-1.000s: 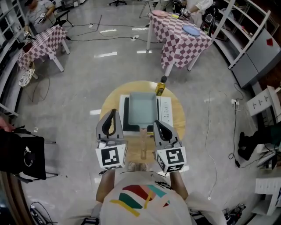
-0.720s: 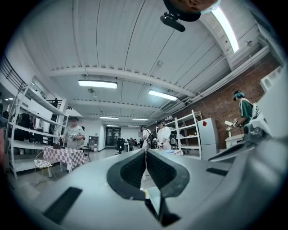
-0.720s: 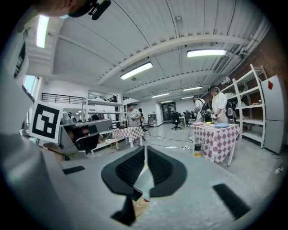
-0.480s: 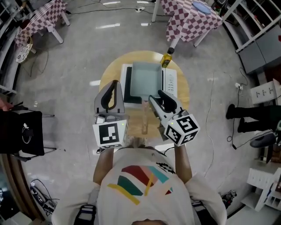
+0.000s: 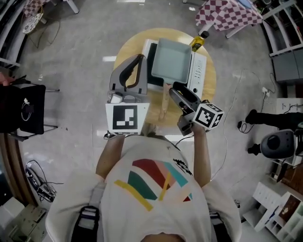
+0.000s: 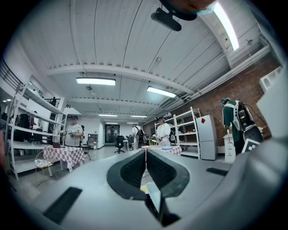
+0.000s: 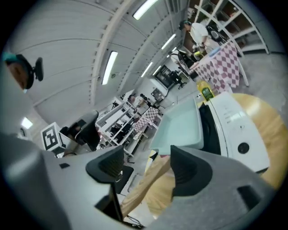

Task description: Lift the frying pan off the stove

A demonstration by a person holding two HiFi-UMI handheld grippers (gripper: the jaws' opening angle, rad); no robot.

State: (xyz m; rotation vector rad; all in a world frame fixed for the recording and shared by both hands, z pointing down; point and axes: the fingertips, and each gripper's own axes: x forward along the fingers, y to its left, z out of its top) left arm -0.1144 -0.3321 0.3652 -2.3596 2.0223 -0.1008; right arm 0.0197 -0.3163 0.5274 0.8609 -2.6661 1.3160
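Note:
A pale green square frying pan (image 5: 173,59) sits on the white stove (image 5: 200,71) on a round wooden table (image 5: 210,90). Its wooden handle (image 5: 164,101) points toward me. My right gripper (image 5: 179,92) hovers just right of and above the handle, tilted, with its jaws opening. In the right gripper view the handle (image 7: 148,184) shows in the gap of that gripper (image 7: 146,167), with neither pad pressing it, and the pan (image 7: 180,126) lies beyond. My left gripper (image 5: 130,73) is shut and empty, left of the pan. In its own view, the left gripper (image 6: 145,155) points level across the room.
A yellow oil bottle (image 5: 199,41) stands at the stove's far right corner, and shows as the bottle (image 7: 206,93) in the right gripper view. A checkered table (image 5: 227,14) stands beyond. A black seat (image 5: 23,108) is at the left. People stand about the room.
My right gripper has swung left toward the handle, tilted over and opened its jaws. My left gripper has risen closer to the camera, still shut. The head view has moved forward over the table.

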